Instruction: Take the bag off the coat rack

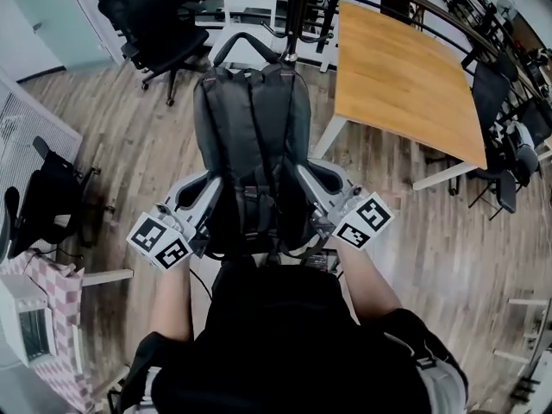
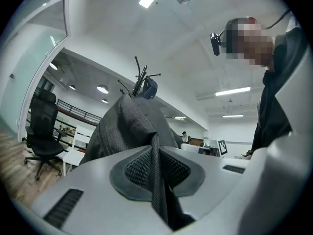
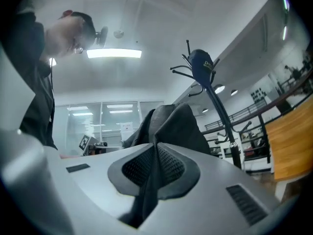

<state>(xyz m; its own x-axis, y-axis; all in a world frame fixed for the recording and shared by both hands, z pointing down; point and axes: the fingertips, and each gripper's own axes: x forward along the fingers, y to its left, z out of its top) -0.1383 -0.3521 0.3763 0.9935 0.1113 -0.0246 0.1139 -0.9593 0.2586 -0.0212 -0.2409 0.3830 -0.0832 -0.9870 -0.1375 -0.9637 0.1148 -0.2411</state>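
Black fabric backpack (image 1: pixel 252 136) looks soft and floppy, probably not heavy, so the webbing straps are the place to grab. The left gripper (image 2: pixel 155 160) and right gripper (image 3: pixel 155 165) are each pinched tight on 1 strap, with the bag hanging between them below the coat rack (image 3: pixel 215 106) hooks. A wooden table (image 1: pixel 405 76) crowds the right, and an office chair (image 1: pixel 155 15) sits further left.

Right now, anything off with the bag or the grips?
Nothing stands out. The left gripper and right gripper are each shut on a fold of the backpack, which hangs upright between them. A dark cap sits on the coat rack behind.
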